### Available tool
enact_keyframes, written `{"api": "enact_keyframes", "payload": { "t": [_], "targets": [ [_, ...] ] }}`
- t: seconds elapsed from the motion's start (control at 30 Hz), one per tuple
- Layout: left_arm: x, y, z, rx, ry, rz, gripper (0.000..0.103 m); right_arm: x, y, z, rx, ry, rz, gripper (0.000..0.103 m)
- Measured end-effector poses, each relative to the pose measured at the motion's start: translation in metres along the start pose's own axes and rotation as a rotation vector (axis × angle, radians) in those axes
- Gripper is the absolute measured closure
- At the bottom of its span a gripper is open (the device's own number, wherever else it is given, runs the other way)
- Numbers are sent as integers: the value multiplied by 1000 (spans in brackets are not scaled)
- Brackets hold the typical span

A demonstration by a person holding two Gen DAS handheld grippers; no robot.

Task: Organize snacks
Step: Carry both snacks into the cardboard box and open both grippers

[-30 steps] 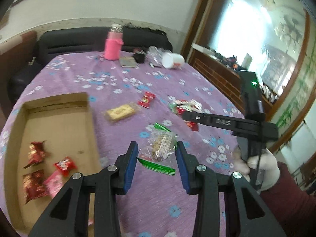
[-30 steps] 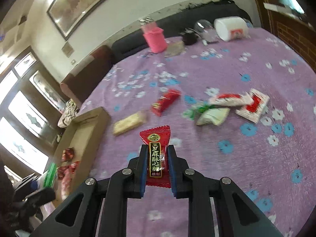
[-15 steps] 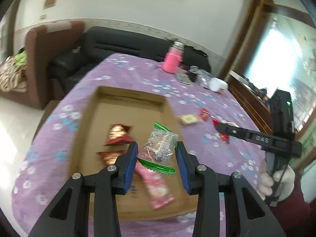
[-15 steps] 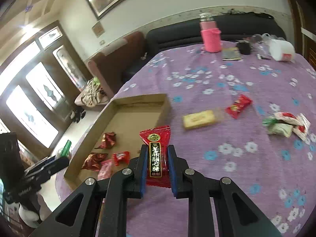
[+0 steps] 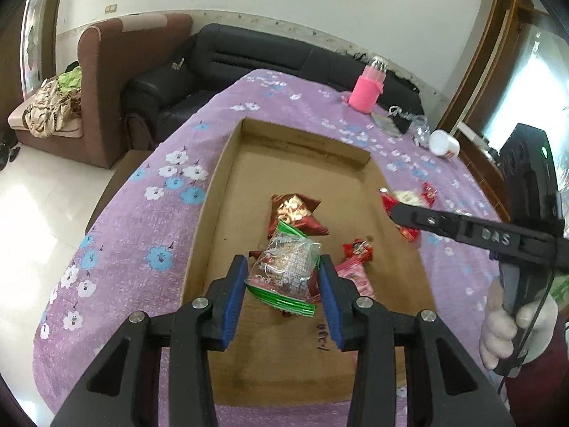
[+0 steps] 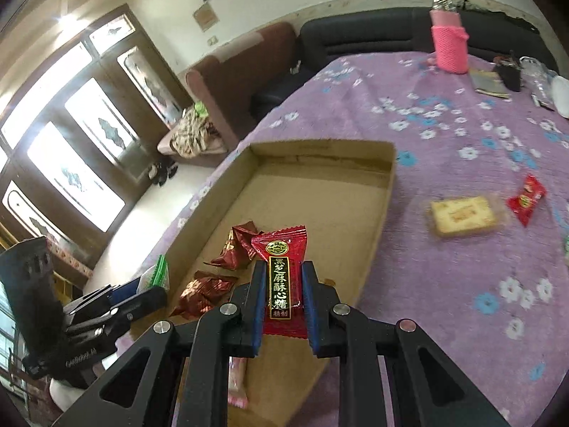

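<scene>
My left gripper is shut on a clear snack packet with green edges and holds it above the open cardboard box. My right gripper is shut on a red candy bar wrapper with gold lettering, above the box's near right corner. Inside the box lie dark red snack packets, a small red packet and a pink one. The right gripper also shows in the left wrist view, and the left gripper in the right wrist view.
On the purple flowered tablecloth right of the box lie a yellow cracker packet and a small red packet. A pink bottle, a white cup and small items stand at the far edge. Sofas stand beyond the table.
Both grippers have swung left from the loose snacks to over the cardboard box, each still holding its packet. The box now fills the middle of both views.
</scene>
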State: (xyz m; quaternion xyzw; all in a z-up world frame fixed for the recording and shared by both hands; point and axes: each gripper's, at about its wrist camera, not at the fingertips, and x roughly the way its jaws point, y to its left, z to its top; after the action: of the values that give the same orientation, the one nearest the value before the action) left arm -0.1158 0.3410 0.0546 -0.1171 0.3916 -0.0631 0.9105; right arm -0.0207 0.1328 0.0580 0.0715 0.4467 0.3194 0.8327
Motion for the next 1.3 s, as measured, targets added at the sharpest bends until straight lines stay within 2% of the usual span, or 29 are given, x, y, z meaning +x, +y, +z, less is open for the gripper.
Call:
{"api": "enact_keyframes", "payload": {
  "t": [0.27,0.57,0.7,0.77,0.97,1.07,1.17,1.3],
  "targets": [
    [7,0,-3,13,25,11,63,45,8,10,-20,69,-12,82],
    [4,-1,-2,3,31,-7,50,49,9,11,-1,65,6,81],
    [-7,-4,-1,-11,17,-15,45,33,11,10,-4,32,7,79],
    [-15,-6,0,-24,2,-22,34,24,11,9,-11,15,1,78],
    [-39,-14,4,-71,-42,-63,20,-16,7,-4,2,-41,3,78],
    [-54,-22,5,-82,-74,-99,17,-40,1,-13,9,-80,-3,78],
    [-64,-38,2,-65,-93,-166,17,-61,-8,-22,26,-104,-22,78],
    [-65,-69,1,-4,-79,-162,17,-94,-24,-36,62,-140,-43,77]
  ]
}}
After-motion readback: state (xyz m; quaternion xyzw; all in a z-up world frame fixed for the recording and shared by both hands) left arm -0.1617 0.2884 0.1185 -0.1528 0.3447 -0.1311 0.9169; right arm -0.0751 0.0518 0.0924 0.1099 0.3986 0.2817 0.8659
